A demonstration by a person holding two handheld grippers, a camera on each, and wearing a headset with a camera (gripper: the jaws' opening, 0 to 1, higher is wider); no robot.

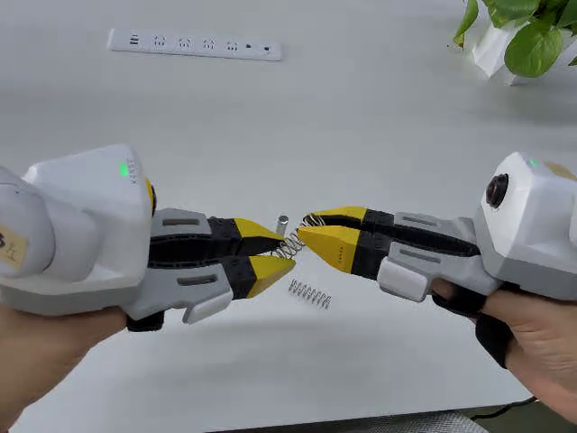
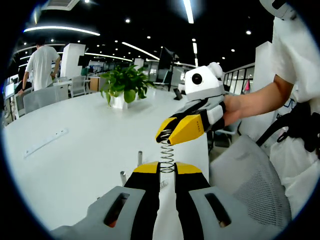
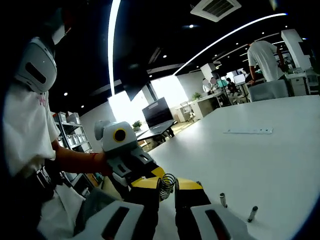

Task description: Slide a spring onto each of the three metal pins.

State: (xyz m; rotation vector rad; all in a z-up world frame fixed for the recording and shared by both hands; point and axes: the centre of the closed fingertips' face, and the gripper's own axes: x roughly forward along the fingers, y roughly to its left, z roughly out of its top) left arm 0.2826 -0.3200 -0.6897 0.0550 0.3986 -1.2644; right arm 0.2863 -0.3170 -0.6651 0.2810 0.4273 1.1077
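One spring (image 1: 290, 244) stretches between my two grippers just above the white table (image 1: 361, 126). My left gripper (image 1: 285, 253) is shut on its near end, and the coil (image 2: 166, 156) rises from between my yellow tips (image 2: 167, 167). The right gripper (image 1: 305, 227) is shut on the other end (image 3: 167, 184), and comes in from the upper right in the left gripper view (image 2: 167, 136). A second spring (image 1: 309, 293) lies loose on the table below them. One metal pin (image 1: 282, 223) stands upright just behind the tips. Two pins (image 2: 140, 157) (image 2: 123, 177) show in the left gripper view, and two (image 3: 223, 200) (image 3: 253, 213) in the right gripper view.
A white power strip (image 1: 194, 43) lies at the far left of the table. A potted plant (image 1: 523, 32) stands at the far right corner. The table's front edge (image 1: 361, 419) runs close under my hands. A mesh chair (image 2: 250, 185) sits beside the table.
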